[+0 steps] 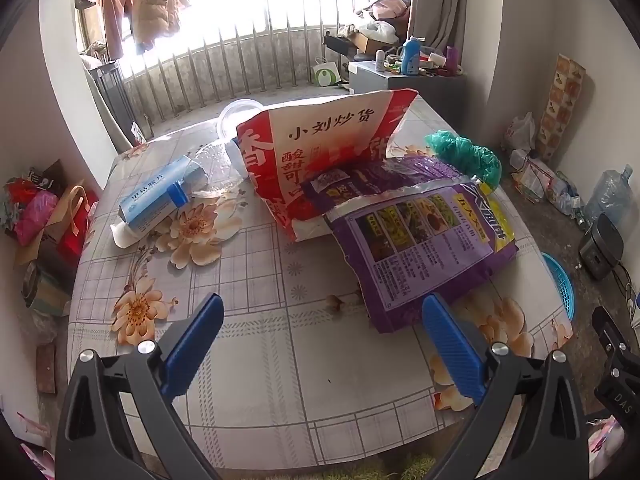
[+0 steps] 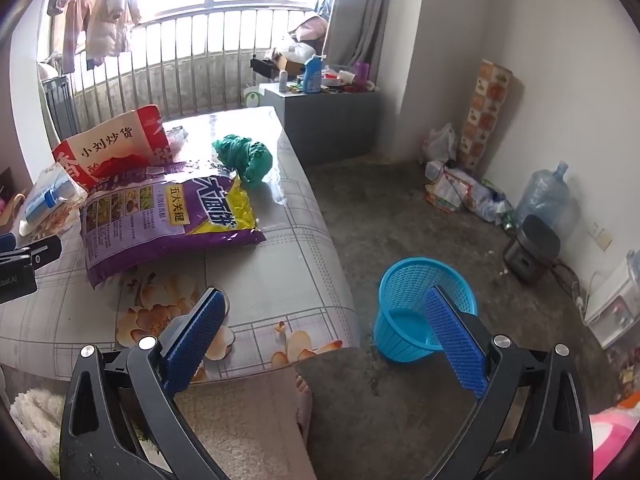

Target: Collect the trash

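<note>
Trash lies on the flowered table (image 1: 260, 360): a purple bag (image 1: 416, 240), a red and white snack bag (image 1: 320, 152) standing open behind it, a crumpled green plastic bag (image 1: 464, 156), a blue and white box (image 1: 160, 196) and clear plastic (image 1: 220, 164). My left gripper (image 1: 320, 308) is open and empty above the table's near part, its right finger close to the purple bag's corner. My right gripper (image 2: 324, 308) is open and empty over the table's right edge. A blue mesh wastebasket (image 2: 424, 308) stands on the floor right of the table (image 2: 280, 248). The purple bag (image 2: 160, 216) and green bag (image 2: 244, 156) also show there.
A clear round tub (image 1: 236, 116) sits at the table's far edge. A grey cabinet (image 2: 324, 120) with bottles stands behind. A water jug (image 2: 544, 196), a black cooker (image 2: 532, 248) and bags line the right wall. Bags lie on the floor at left (image 1: 40, 216).
</note>
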